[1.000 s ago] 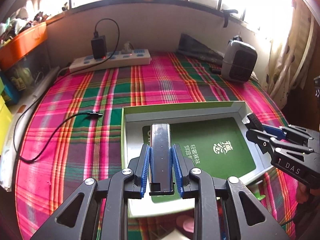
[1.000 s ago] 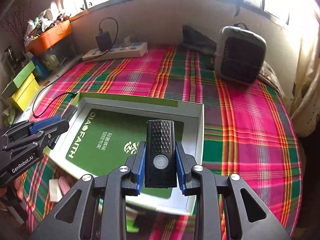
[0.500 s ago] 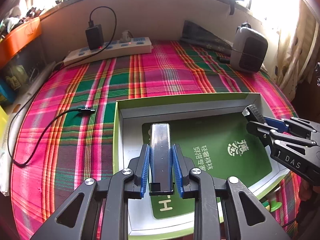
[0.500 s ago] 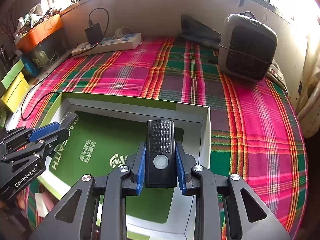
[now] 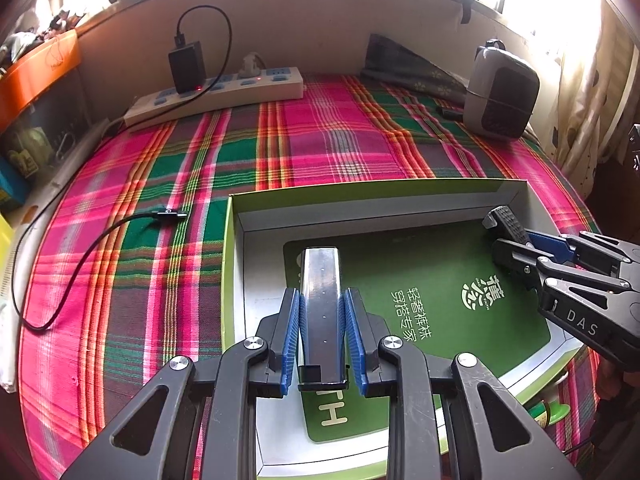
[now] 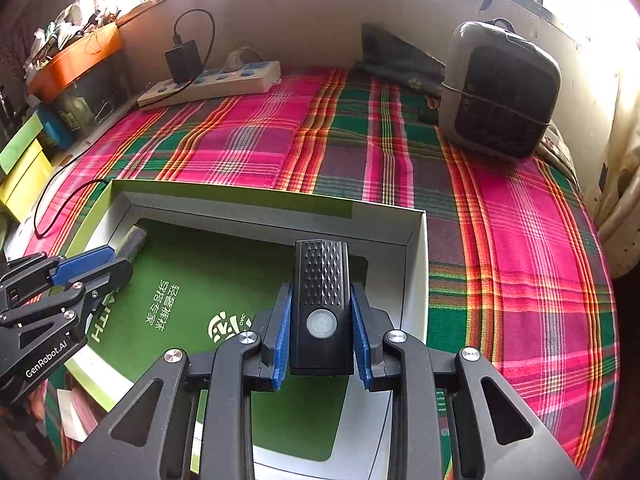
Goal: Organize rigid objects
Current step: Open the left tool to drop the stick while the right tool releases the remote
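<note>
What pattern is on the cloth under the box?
Plaid: the woven tablecloth has pink, green and orange stripes; clearest in the right wrist view.

The slim bar [image 5: 320, 304] showed a glossy, mirror-like metallic face. The black device [image 6: 321, 300] looked like matt plastic, its upper half embossed with a rough raised pattern, with a smooth translucent round button lower down. Both tongs had matt black plastic arms, ribbed blue pads [image 5: 291, 332] and bright metal screws. The box [image 5: 240, 272] appeared to be smooth white card with a green outer skin; the green sheet [image 5: 460, 308] in it was matt. A woven plaid cloth [image 5: 160, 184] covered the counter. The power strip [image 5: 216, 94] was smooth cream plastic.
</note>
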`<action>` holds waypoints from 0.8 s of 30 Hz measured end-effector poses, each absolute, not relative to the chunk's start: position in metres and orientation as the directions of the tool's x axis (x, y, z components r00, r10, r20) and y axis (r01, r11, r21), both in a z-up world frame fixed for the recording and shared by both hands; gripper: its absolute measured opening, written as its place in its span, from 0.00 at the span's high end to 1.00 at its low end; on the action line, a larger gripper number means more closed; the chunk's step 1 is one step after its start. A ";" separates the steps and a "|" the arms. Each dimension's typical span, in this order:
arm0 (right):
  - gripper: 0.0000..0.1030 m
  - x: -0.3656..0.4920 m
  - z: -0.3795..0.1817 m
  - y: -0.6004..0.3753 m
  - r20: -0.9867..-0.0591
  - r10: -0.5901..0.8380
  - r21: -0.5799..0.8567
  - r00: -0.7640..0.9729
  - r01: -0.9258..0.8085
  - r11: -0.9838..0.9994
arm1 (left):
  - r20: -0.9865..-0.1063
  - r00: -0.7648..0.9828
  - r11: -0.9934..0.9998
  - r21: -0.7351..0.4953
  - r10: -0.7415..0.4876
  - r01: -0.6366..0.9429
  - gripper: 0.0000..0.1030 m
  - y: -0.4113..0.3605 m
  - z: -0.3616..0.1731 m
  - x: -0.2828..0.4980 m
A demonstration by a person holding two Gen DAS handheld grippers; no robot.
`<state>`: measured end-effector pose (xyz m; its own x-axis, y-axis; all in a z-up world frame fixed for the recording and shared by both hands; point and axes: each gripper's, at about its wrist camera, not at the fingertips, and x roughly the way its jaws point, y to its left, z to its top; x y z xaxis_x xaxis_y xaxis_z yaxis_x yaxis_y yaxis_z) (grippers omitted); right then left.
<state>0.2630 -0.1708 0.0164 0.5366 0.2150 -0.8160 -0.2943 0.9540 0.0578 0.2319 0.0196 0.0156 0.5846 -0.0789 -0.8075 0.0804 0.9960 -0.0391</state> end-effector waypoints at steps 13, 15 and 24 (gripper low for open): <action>0.73 0.264 0.016 -0.169 -0.818 0.212 0.054 0.535 -0.295 0.954 | -0.808 0.583 0.995 -0.040 -0.083 0.087 0.75 0.021 0.015 0.231; 0.73 0.264 0.016 -0.170 -0.816 0.214 0.059 0.536 -0.291 0.955 | -0.808 0.583 0.995 -0.039 -0.085 0.091 0.71 0.020 0.015 0.231; 0.72 0.262 0.018 -0.174 -0.806 0.233 0.090 0.544 -0.276 0.957 | -0.807 0.580 0.993 -0.066 -0.112 0.100 0.61 0.020 0.018 0.229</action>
